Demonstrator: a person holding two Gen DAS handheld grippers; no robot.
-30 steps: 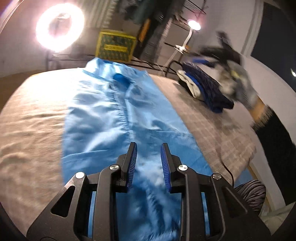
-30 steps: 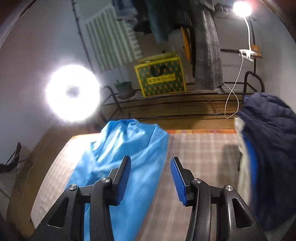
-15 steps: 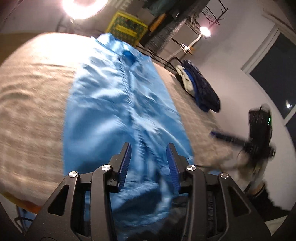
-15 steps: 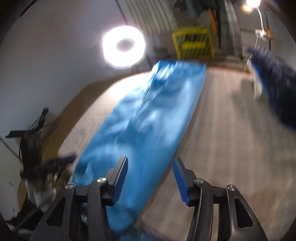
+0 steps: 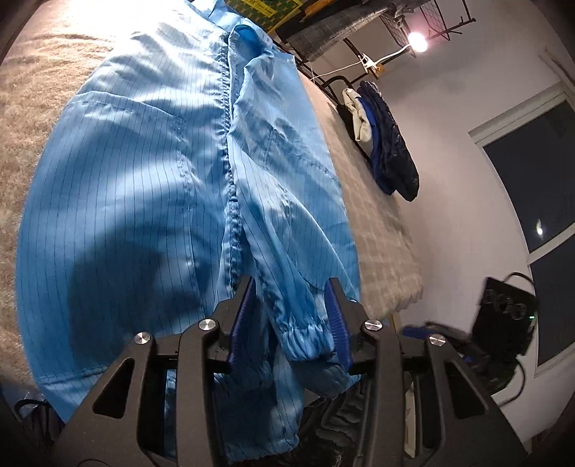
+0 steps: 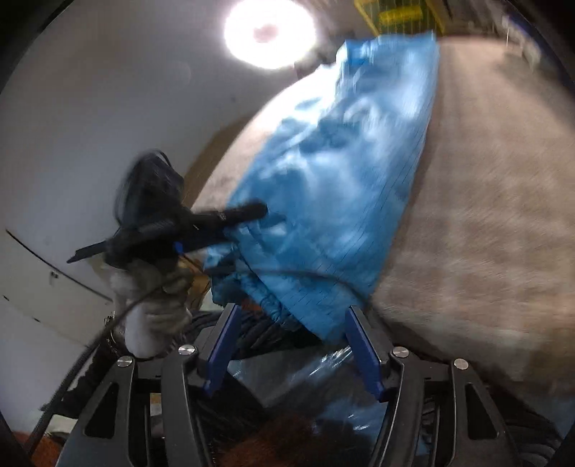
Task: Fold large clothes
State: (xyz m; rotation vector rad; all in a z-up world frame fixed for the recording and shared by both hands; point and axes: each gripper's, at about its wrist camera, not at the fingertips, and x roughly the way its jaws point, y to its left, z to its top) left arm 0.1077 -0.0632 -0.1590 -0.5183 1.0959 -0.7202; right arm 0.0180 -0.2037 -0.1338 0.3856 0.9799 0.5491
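A long light-blue garment with thin dark stripes lies lengthwise on the grey bed, collar at the far end, its gathered cuffs hanging over the near edge. My left gripper is open, its jaws on either side of a gathered cuff. In the right wrist view the garment is blurred. My right gripper is open just below the garment's hanging hem corner. The left gripper, held by a gloved hand, shows at the garment's lower left edge.
A pile of dark blue and white clothes lies at the bed's far right side. A ring light glares behind the bed. A clamp lamp and a clothes rack stand at the far end. Dark items lie below the bed edge.
Both grippers have dropped from over the bed down to its near edge, at the garment's hanging end. The left jaws now straddle a cuff. The right view swung left and is blurred.
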